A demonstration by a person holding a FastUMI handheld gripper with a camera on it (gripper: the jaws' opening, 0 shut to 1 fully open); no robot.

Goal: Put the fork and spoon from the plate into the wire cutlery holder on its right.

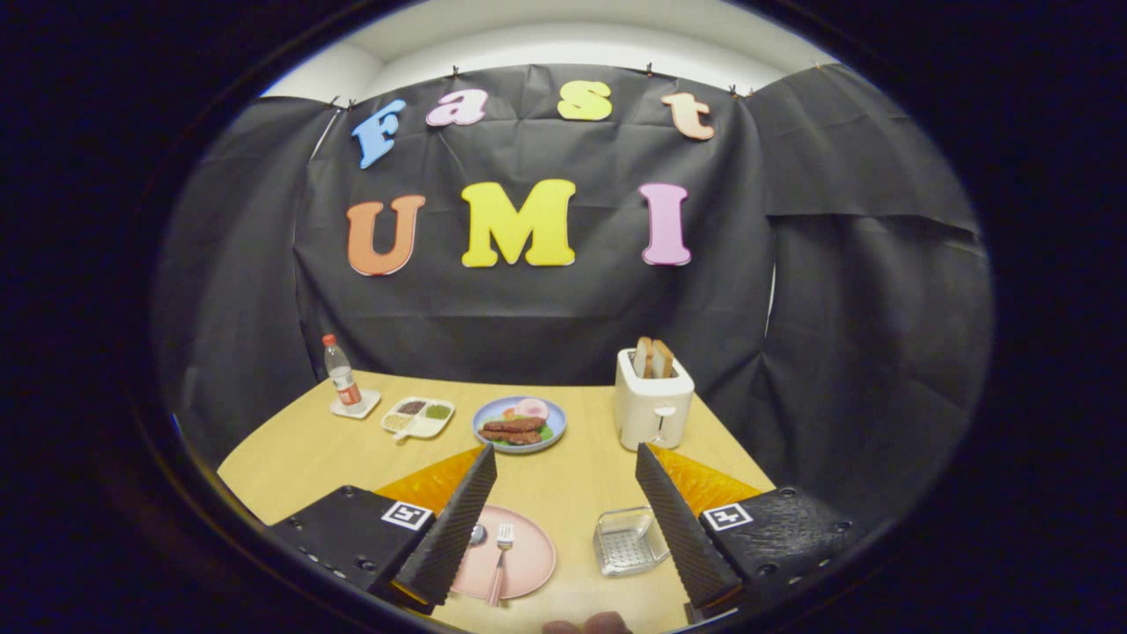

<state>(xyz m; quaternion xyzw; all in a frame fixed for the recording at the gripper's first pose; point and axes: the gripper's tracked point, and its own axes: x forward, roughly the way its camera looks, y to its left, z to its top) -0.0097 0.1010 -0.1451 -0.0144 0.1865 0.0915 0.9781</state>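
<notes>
- Wide wooden table [581, 493] stretches out ahead, backed by the black cloth wall [546, 317] of the booth.
- The gripper [567, 462] hangs above the near part of the table, its two fingers spread wide apart with nothing between them but air.
- Far side, right of centre: a white toaster [652, 409] standing upright, two bread slices [654, 358] poking out of its top.
- Down low between the fingers, the pink plate [519, 563] sits partly tucked behind the left finger.
- Just right of that plate, close against the right finger, there's the wire cutlery holder [629, 541], apart from the plate.
- Beyond the fingers, a blue plate of food [519, 423] sits mid-table.
- To its left, a small divided tray [417, 416] with fillings in its compartments.
- Further left, a bottle with a red cap [341, 374] stands upright on a small white mat [356, 405].
- On the pink plate: the fork [500, 556], tines pointing away, handle towards us.
- Beside it on the left, the spoon [476, 534], its bowl showing at the left finger's edge and the handle hidden behind the finger.
</notes>
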